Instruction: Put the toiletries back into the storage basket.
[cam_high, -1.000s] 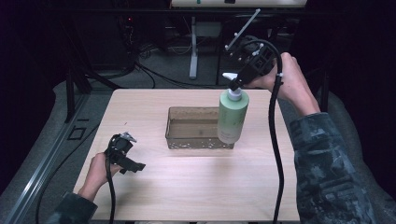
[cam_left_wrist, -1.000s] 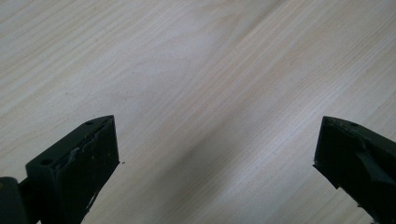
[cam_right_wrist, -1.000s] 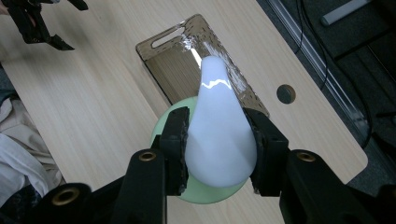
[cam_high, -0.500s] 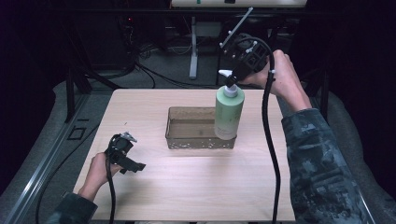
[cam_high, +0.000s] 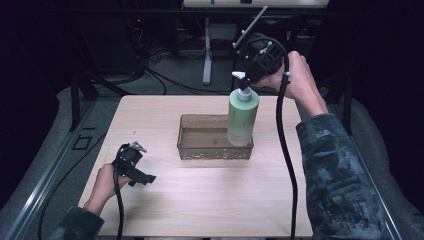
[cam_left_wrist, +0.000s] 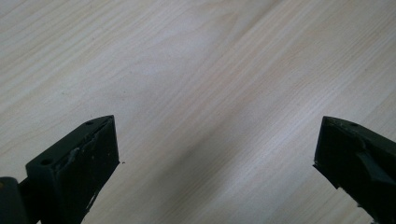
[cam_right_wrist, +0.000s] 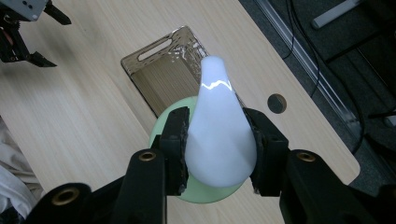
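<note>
Right gripper (cam_right_wrist: 217, 156): jaws pinch the white pump head (cam_right_wrist: 219, 135) from both sides, pads flat against its flanks. Pump head is smooth, glossy, tapering toward the spout, so likely slippery, and it may sink or swivel under load. The neck below looks the firmer hold.

Below it hangs the pale green bottle (cam_high: 243, 119), upright, its base at or just inside the right end of the brown see-through tray (cam_high: 200, 150) (contact with the tray floor can't be told). Stiff plastic body; if full, fairly heavy for a grip this high, and prone to swing.

Left gripper (cam_high: 134, 167): jaws spread wide with nothing between them, low over the bare wooden table (cam_left_wrist: 210, 84), well apart from the tray.
</note>
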